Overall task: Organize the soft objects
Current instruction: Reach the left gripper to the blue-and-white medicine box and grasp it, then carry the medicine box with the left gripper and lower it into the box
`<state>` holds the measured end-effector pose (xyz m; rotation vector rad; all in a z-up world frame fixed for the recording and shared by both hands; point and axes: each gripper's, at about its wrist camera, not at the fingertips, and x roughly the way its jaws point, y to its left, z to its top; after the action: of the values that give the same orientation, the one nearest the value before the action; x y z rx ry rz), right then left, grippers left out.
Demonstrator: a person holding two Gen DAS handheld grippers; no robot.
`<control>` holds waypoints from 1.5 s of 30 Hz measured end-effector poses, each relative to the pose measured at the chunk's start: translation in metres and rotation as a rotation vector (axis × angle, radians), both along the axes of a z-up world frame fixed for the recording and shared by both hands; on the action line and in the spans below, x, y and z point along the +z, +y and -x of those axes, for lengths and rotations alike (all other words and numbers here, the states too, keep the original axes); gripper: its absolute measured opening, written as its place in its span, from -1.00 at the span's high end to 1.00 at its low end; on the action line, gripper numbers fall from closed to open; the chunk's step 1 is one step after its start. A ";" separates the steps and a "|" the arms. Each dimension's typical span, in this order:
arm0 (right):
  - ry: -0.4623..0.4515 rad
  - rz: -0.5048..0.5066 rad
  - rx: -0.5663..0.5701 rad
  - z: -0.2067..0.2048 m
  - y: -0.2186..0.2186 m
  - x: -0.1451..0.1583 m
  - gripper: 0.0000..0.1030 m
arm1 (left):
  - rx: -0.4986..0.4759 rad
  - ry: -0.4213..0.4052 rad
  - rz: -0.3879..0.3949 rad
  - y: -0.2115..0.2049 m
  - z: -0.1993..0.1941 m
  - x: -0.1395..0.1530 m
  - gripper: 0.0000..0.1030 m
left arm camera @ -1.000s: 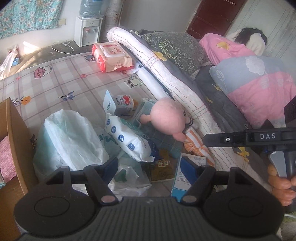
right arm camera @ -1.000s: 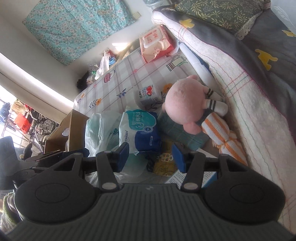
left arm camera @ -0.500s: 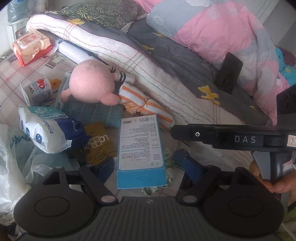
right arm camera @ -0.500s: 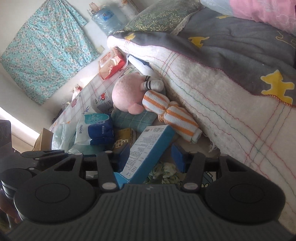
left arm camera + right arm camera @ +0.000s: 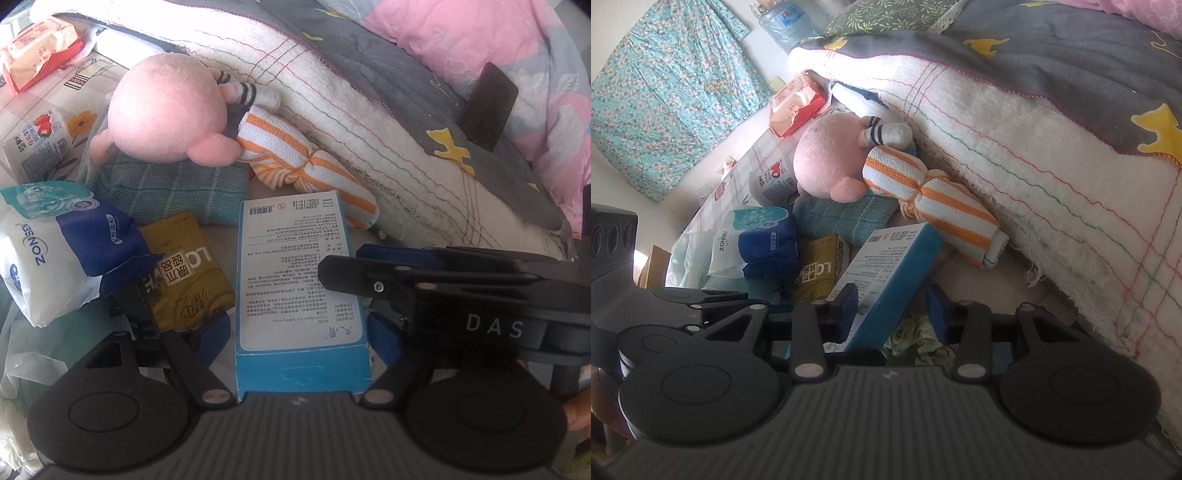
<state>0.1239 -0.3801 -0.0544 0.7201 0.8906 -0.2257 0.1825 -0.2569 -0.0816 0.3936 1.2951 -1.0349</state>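
Two sets of tongs, left (image 5: 297, 338) and right (image 5: 892, 304), gape wide astride a blue box (image 5: 299, 273) on the bed. Only the left view shows a dark phone (image 5: 487, 105) on the quilt; the pink plush (image 5: 827, 162) lies beyond, beside a striped towel (image 5: 938, 205).

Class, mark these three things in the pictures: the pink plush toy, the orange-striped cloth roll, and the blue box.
pink plush toy (image 5: 166, 107), left wrist view, middle of its round head.
orange-striped cloth roll (image 5: 938, 199), right wrist view, near its knotted middle.
blue box (image 5: 295, 273), left wrist view, printed white face.
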 end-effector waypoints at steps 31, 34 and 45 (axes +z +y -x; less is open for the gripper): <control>-0.158 0.112 0.076 0.011 0.031 0.054 0.52 | 0.063 -0.149 0.094 0.033 0.022 0.048 -0.43; -0.191 0.127 0.102 0.014 0.042 0.068 0.52 | 0.089 -0.179 0.110 0.045 0.026 0.062 -0.43; -0.320 0.155 0.364 -0.007 0.109 0.136 0.56 | 0.306 -0.297 0.173 0.132 0.030 0.119 -0.43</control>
<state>0.1313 -0.2715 0.0815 0.4238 0.6737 0.1410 0.1527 -0.1245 0.0376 0.1991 0.9556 -0.7880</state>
